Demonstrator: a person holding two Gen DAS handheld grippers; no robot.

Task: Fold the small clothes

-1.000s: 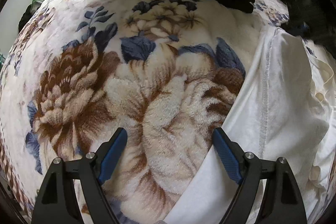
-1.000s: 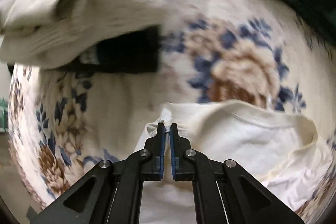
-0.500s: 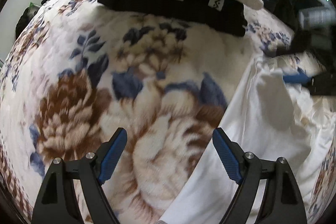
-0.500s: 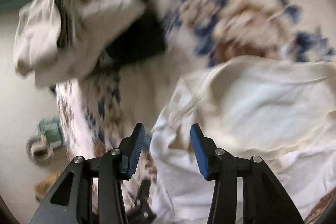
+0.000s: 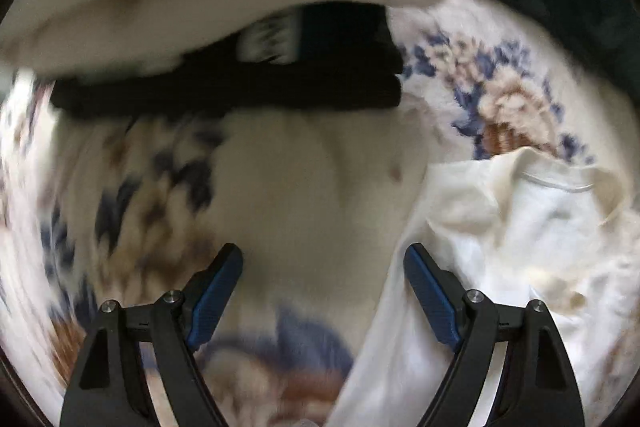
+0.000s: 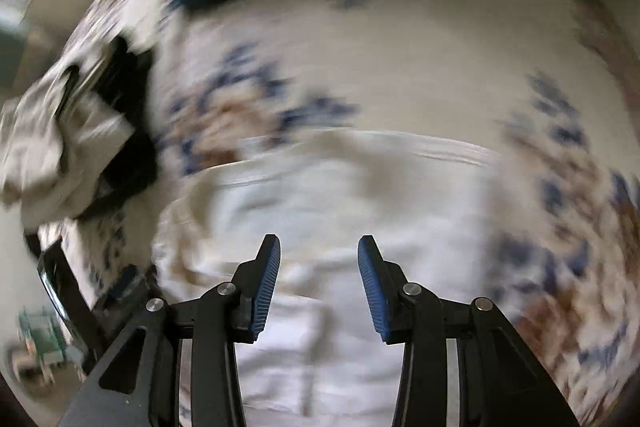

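Now your spread, empty left gripper [image 5: 323, 291] has the white shirt [image 5: 520, 251] at three o'clock, nearer your half-spread right gripper [image 6: 319, 283].

The right hand-held gripper [image 6: 319, 283] hangs with jaws apart over a white garment [image 6: 340, 195] on the floral blanket [image 6: 400, 67]; folded clothes [image 6: 72, 139] at nine o'clock.

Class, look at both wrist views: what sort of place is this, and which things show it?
Probably a bedroom at home, on a bed. A plush floral blanket covers the soft surface, a stack of folded clothes sits on it, and a loose white garment lies spread for folding.
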